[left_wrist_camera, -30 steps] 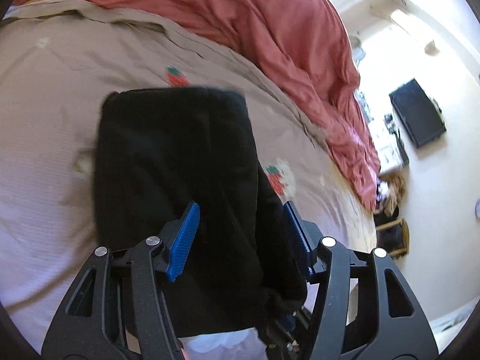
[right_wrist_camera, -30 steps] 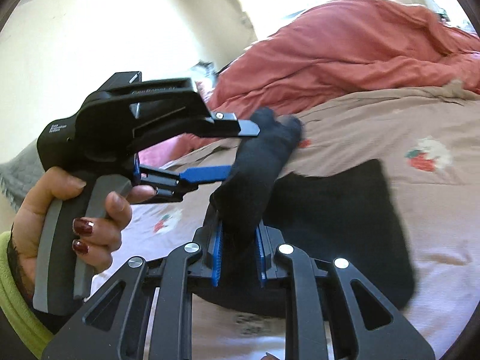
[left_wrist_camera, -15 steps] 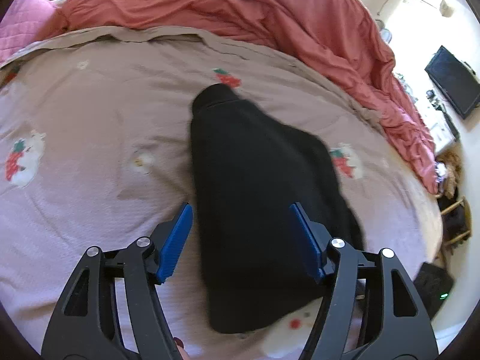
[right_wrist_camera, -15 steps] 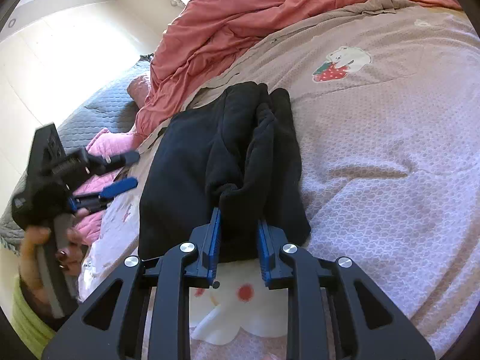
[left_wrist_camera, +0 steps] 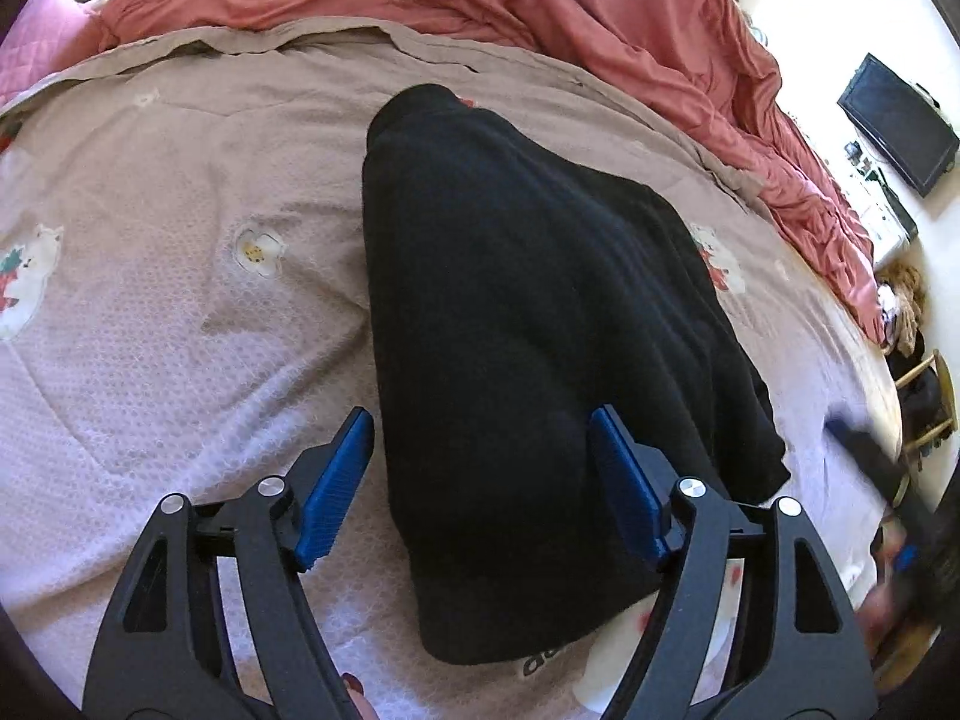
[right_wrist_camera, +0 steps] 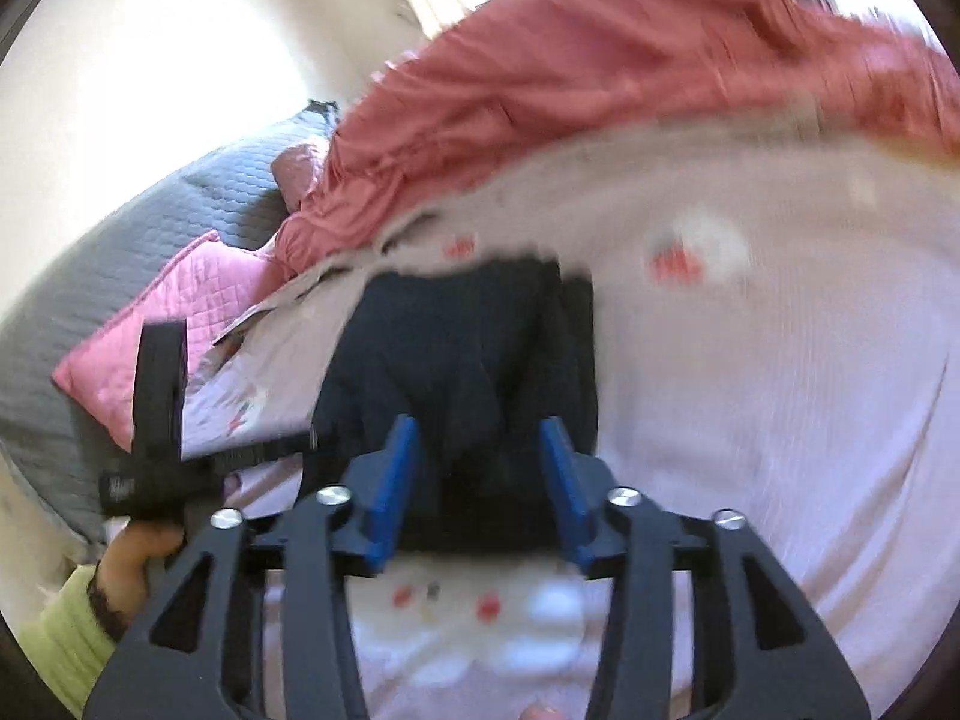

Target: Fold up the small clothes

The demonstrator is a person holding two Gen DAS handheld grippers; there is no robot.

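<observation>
A black garment (left_wrist_camera: 528,330) lies folded into a long strip on the pale printed bed sheet (left_wrist_camera: 180,300). My left gripper (left_wrist_camera: 483,474) hovers over its near end, jaws opening, the cloth below and between the blue pads (left_wrist_camera: 336,480) but not pressed. In the blurred right wrist view the garment (right_wrist_camera: 468,348) bunches just ahead of my right gripper (right_wrist_camera: 477,480). Its jaws are opening, with the cloth's near edge between the pads and no grip on it. One blurred right finger (left_wrist_camera: 858,450) shows at the left view's right edge.
A salmon duvet (left_wrist_camera: 540,12) is heaped along the far side of the bed. A pink quilted pillow (right_wrist_camera: 156,324) and grey headboard (right_wrist_camera: 150,228) lie left. A hand (right_wrist_camera: 141,546) in a green sleeve holds the left gripper. A dark screen (left_wrist_camera: 900,120) hangs at right.
The right gripper brought the lifted part of the garment down onto the bed and let go of it. The left gripper spread wider and sank closer to the cloth.
</observation>
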